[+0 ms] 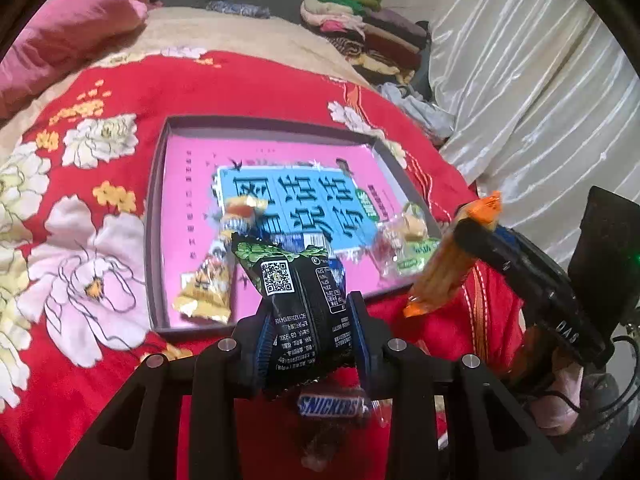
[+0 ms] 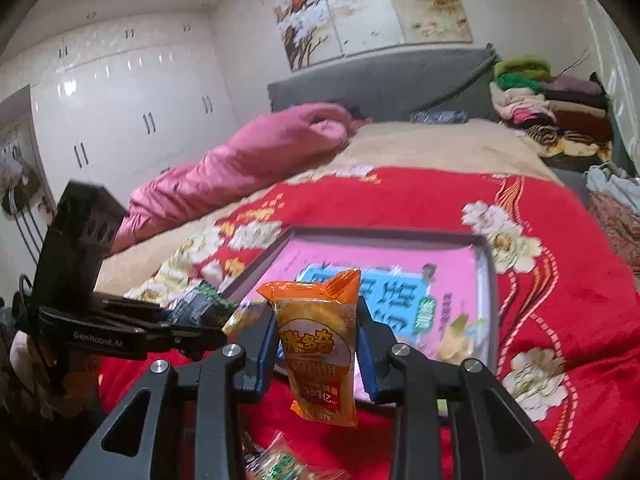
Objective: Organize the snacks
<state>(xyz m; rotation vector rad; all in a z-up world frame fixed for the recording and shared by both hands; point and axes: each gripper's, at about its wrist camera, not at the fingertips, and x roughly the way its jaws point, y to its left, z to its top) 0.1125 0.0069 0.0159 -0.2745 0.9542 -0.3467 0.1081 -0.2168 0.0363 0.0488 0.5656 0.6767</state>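
My left gripper (image 1: 312, 320) is shut on a black snack packet with a QR code (image 1: 296, 300), held above the near edge of a shallow box with a pink lining (image 1: 176, 184). My right gripper (image 2: 318, 340) is shut on an orange snack packet (image 2: 320, 344), upright, just before the box (image 2: 490, 280). That orange packet also shows in the left wrist view (image 1: 452, 256) at the box's right corner. In the box lie a yellow packet (image 1: 206, 284), another small yellow one (image 1: 240, 210) and clear-wrapped green snacks (image 1: 404, 240). A Snickers bar (image 1: 332, 406) lies on the blanket under my left gripper.
The box rests on a red flowered blanket (image 1: 120, 92) on a bed. A pink quilt (image 2: 240, 160) lies at the far left, folded clothes (image 2: 552, 108) at the headboard's right. A loose wrapped snack (image 2: 280, 464) lies on the blanket under my right gripper.
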